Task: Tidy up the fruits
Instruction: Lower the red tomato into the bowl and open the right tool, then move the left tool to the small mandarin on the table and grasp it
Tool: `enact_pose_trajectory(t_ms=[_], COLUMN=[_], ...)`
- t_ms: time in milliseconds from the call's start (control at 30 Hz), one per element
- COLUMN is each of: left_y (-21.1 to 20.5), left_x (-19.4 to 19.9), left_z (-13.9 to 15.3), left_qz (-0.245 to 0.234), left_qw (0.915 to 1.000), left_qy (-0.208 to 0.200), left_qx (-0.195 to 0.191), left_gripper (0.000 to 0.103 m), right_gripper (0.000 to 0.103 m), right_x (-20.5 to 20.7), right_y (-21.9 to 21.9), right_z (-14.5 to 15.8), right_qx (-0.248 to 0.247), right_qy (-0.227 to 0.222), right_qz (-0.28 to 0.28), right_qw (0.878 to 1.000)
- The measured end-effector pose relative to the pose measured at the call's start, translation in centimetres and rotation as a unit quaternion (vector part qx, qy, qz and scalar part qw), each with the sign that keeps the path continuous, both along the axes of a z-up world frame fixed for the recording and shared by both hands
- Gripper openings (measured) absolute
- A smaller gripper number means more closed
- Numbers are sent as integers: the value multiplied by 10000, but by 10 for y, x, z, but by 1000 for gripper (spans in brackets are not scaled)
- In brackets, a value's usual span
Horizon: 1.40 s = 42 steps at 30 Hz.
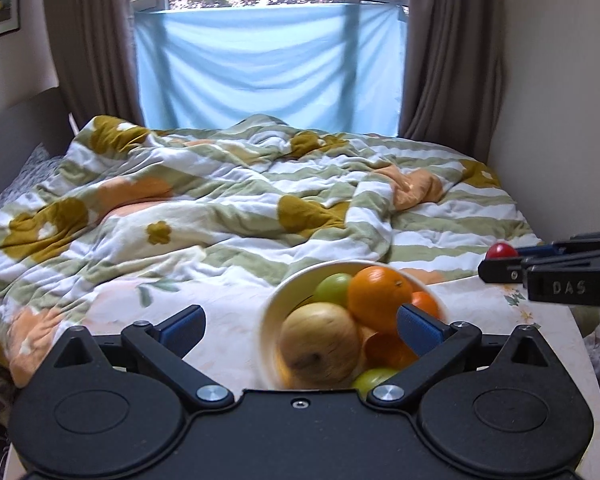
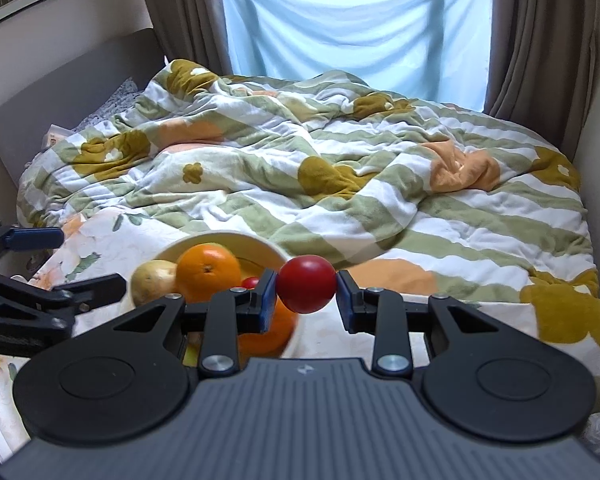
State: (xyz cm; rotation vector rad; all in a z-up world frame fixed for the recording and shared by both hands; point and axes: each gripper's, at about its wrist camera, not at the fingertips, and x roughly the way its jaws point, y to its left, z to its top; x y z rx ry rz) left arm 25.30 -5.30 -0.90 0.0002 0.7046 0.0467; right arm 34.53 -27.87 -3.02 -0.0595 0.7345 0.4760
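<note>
The right gripper (image 2: pixel 306 294) is clamped on a small red fruit (image 2: pixel 307 284), its blue pads pressing the fruit's two sides and holding it in the air just beside the bowl's (image 1: pixel 269 312) right rim. The left gripper (image 1: pixel 300 322) stands spread wide with nothing between its fingers, raised over the near side of the bowl. The cream bowl sits on a table (image 1: pixel 228 320) covered with a pale flowered cloth, close to the table's far edge where it meets the bed (image 2: pixel 380 168). Inside the bowl lie a big orange (image 1: pixel 380 296), a yellowish pear-like fruit (image 1: pixel 320 344), a green fruit (image 1: pixel 334 288) and smaller orange ones, piled touching one another. A rumpled striped quilt covers the bed behind, below a blue sheet (image 1: pixel 260 68) hung across the window.
</note>
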Motion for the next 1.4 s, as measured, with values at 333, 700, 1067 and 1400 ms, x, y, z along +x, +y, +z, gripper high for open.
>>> enact_pose_trajectory(t_ms=[333, 700, 1067, 1400], left_y=[37, 58, 63, 63], left_x=[-34, -50, -70, -98], left_z=[0, -13, 0, 27], left_qz=[275, 317, 260, 98], left_qw=[9996, 9994, 9996, 9996], left_qy=[65, 118, 51, -207], left_qx=[-18, -119, -136, -155], left_gripper=[103, 103, 103, 103], right_gripper=[47, 49, 103, 103], right_x=[-20, -27, -51, -90], right_y=[48, 65, 70, 59], right_z=[-31, -62, -46, -5], right_qx=[-116, -89, -424, -382], right_qy=[325, 555, 72, -217], right_qz=[212, -86, -308, -528], right_qw=[9992, 9984, 9986, 9976])
